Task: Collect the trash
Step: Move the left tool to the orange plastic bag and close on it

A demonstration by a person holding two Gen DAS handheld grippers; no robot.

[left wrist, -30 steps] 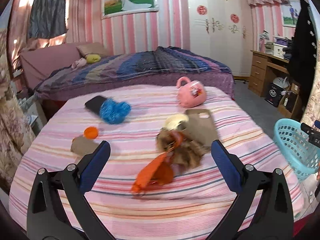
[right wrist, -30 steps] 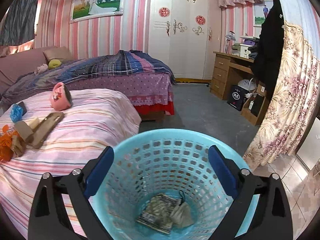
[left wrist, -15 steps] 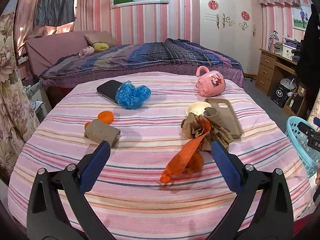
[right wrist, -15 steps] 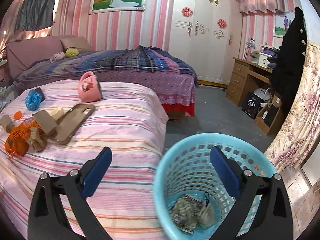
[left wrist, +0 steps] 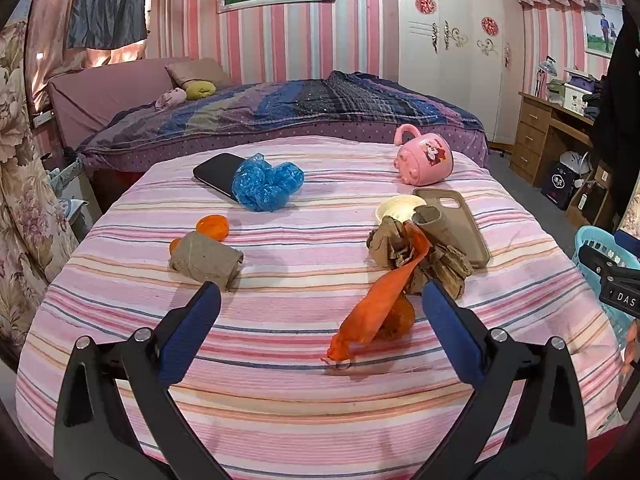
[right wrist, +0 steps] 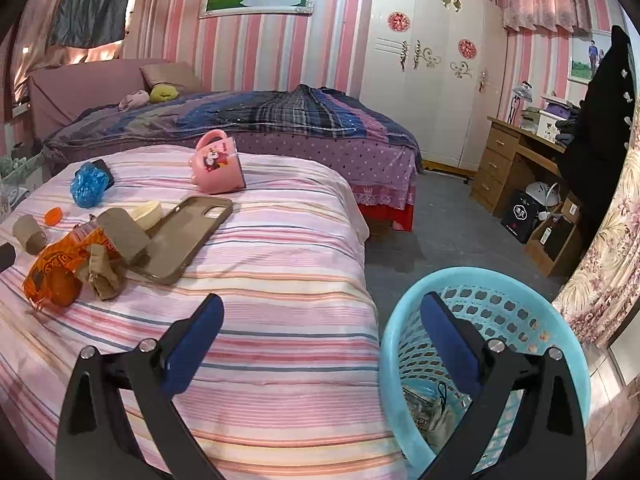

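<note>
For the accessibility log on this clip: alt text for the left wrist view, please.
The open left gripper hovers over a pink striped bedspread, aimed at a crumpled orange plastic wrapper lying against brown paper scraps. Farther off lie a brown cardboard tube, a blue plastic bag and a pink mug.

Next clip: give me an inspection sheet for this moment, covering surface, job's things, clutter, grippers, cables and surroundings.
Surface: striped bedspread, pink, lightly wrinkled.
Job's things: orange wrapper lying against crumpled brown paper; cardboard tube; blue plastic bag; orange cap; blue basket on the floor beside the bed, some trash already inside.
Clutter: pink mug on its side; phone case; black phone partly under the bag.
Grippers: left gripper open and empty over the bed; right gripper open and empty, between bed edge and basket.
Cables: nothing seen.
Surroundings: second bed, wardrobe, wooden desk.
</note>
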